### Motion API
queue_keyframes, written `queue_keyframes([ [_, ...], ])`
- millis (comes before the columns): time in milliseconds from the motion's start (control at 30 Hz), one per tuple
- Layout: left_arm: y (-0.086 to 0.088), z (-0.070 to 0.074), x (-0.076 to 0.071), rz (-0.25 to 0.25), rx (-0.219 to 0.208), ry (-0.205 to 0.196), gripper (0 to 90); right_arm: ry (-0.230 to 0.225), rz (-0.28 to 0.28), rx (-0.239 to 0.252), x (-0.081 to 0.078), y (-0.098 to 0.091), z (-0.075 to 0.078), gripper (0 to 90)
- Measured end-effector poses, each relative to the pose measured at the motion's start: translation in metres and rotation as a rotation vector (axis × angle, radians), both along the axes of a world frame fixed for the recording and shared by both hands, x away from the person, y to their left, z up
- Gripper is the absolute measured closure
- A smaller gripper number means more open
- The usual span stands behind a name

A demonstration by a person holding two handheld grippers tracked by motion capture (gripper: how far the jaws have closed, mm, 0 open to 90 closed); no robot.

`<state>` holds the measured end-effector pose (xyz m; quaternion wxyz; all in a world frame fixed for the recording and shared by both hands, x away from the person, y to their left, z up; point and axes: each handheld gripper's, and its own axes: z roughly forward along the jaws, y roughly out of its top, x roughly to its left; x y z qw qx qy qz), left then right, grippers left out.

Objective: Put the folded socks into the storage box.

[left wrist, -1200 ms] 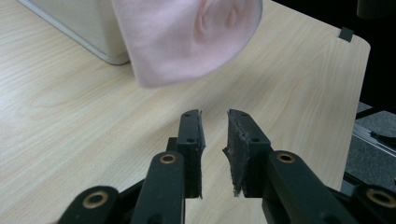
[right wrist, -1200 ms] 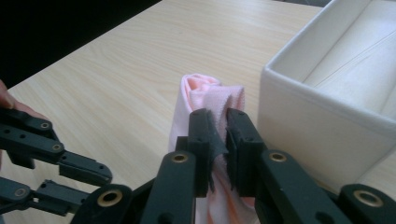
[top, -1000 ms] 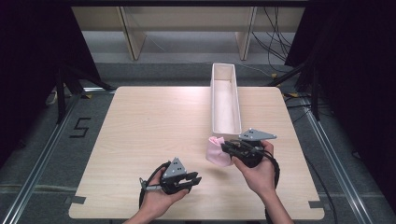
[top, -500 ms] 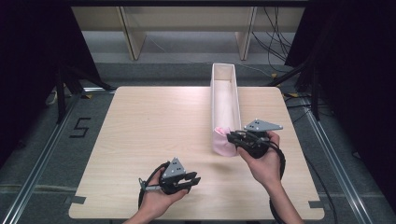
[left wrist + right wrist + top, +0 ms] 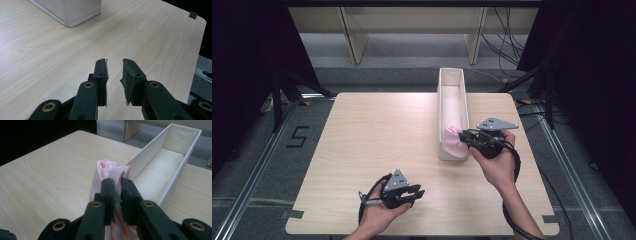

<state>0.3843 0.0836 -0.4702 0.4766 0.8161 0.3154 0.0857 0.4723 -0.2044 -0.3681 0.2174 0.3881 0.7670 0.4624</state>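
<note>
Pinching the pink cloth [image 5: 110,173], the right gripper [image 5: 116,185] hangs over the box [image 5: 464,90] rim; its dangling tail could snag outside that rim.

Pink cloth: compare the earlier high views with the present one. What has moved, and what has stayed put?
The right gripper, shut on the pink cloth, carried it up from the table to the near end of the white box. The left gripper and the box stayed in place.
</note>
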Motion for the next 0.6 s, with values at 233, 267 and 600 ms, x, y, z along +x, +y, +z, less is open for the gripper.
queue_keyframes([
  [233,0.0,0.0,0.0,-0.003,0.003,0.001,72.6,0.004,-0.008,0.021,0.004,0.002,0.006,81.1],
  [267,0.0,0.0,0.0,-0.003,0.003,0.0,72.6,-0.005,0.007,0.006,0.005,0.001,0.007,81.1],
  [600,-0.001,0.0,0.001,-0.004,-0.001,-0.002,72.5,-0.012,0.005,0.001,0.013,0.003,0.011,81.0],
])
